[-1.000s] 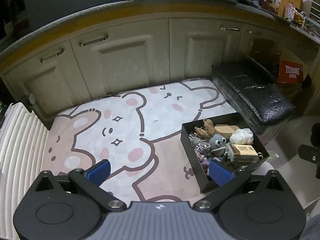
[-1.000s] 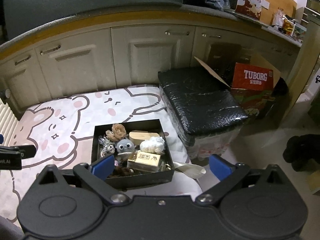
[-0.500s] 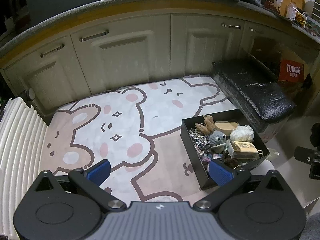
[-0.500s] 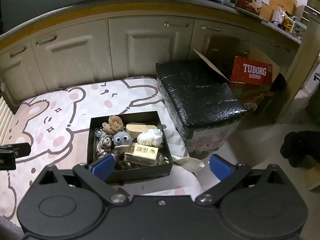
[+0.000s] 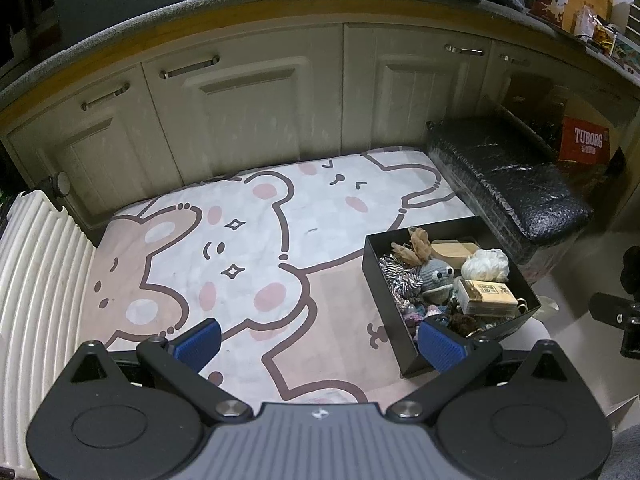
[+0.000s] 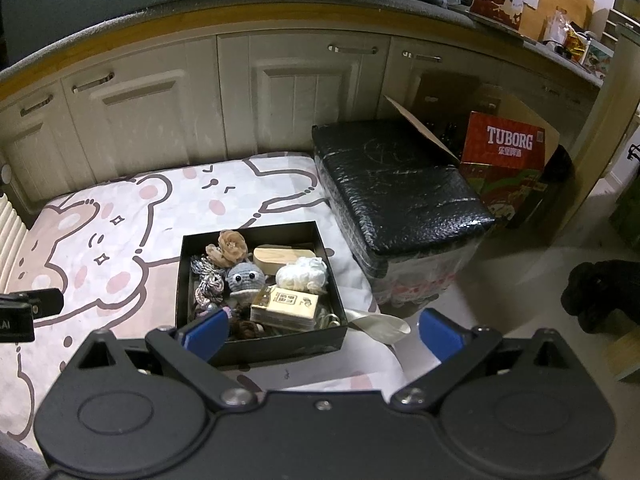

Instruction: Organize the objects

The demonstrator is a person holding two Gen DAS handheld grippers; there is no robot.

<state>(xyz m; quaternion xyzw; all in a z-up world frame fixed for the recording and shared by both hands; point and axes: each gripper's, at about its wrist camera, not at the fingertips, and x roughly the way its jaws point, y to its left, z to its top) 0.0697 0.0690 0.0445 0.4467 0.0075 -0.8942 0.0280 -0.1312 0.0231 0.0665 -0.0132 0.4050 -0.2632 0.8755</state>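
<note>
A black open box [image 6: 262, 346] sits on a bear-print mat [image 6: 120, 232]; it also shows in the left wrist view [image 5: 390, 320]. It holds a grey crochet toy [image 6: 245, 276], a white yarn ball [image 6: 302, 274], a tan card box [image 6: 286, 306], a wooden block [image 6: 280, 258], a brown fabric flower [image 6: 230, 244] and braided cords [image 6: 208, 284]. My right gripper [image 6: 324, 336] is open and empty above the box's near edge. My left gripper [image 5: 320, 340] is open and empty over the mat, left of the box.
White cabinet doors [image 5: 256, 120] run along the back. A black wrapped block [image 6: 400, 192] stands right of the mat, with a red Tuborg carton [image 6: 506, 152] behind it. A white ribbed panel [image 5: 36, 300] lies at the left. A white spoon-like piece [image 6: 380, 326] lies beside the box.
Both grippers have drawn back and up a little, so the box and mat sit slightly farther off. Both stay open and empty.
</note>
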